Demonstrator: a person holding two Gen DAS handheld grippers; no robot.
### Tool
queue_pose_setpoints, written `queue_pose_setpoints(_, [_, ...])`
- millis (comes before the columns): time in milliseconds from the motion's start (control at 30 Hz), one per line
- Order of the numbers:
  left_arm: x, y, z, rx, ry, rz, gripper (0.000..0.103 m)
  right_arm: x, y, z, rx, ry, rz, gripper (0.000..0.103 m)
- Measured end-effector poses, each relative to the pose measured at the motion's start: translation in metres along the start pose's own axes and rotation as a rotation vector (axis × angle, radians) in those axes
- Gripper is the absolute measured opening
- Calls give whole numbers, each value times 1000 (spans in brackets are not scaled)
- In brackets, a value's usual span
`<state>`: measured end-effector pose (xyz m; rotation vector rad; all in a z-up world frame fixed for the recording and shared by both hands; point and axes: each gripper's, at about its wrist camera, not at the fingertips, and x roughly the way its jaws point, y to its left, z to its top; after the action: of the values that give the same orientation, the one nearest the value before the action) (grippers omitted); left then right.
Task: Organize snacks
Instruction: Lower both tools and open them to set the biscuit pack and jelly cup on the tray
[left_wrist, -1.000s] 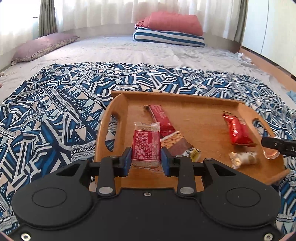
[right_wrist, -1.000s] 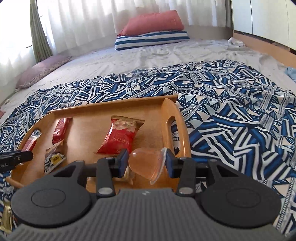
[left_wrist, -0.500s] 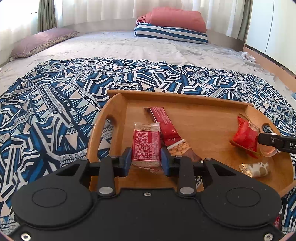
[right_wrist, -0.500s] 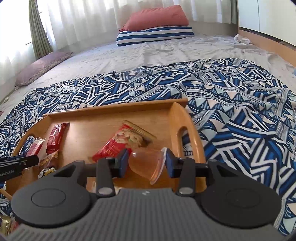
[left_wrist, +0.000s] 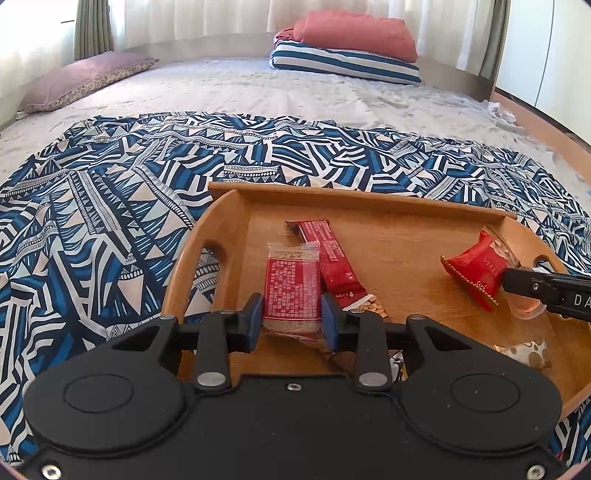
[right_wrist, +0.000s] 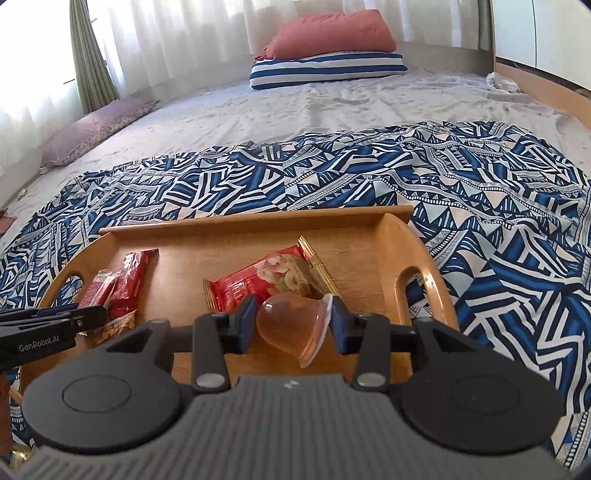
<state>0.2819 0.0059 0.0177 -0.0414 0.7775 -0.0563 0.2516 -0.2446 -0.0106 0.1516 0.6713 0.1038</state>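
A wooden tray (left_wrist: 373, 203) (right_wrist: 255, 223) lies on a blue patterned blanket. My left gripper (left_wrist: 291, 314) is shut on a red snack packet with clear ends (left_wrist: 291, 286), held over the tray's left part. On the tray floor behind it lies a long red bar (left_wrist: 327, 251) (right_wrist: 129, 280) over a nut bar (left_wrist: 375, 309). My right gripper (right_wrist: 291, 323) is shut on an orange jelly cup (right_wrist: 291, 326) above the tray's right part, just in front of a red nut bag (right_wrist: 269, 280) (left_wrist: 476, 269). A small spotted wrapped sweet (left_wrist: 526, 352) rests at the tray's near right.
The blanket (left_wrist: 92, 229) (right_wrist: 498, 221) spreads over a grey bed all round the tray. Pillows lie far off: a red one on a striped one (left_wrist: 347, 51) and a purple one (left_wrist: 81, 77) at the left. A wooden bed edge (left_wrist: 546, 129) runs along the right.
Both grippers have moved forward over the tray with their snacks still held. The red nut bag has been pushed and turned on the tray floor by the right gripper's jelly cup.
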Motion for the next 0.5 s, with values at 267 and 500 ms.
queue_pose_setpoints(267, [2, 1, 0, -1, 0, -1, 32, -1, -1, -1, 5, 0, 0, 46])
queue_pose_setpoints(500, [4, -1, -1, -1, 1, 0, 32, -3, -1, -1, 5, 6, -4, 47])
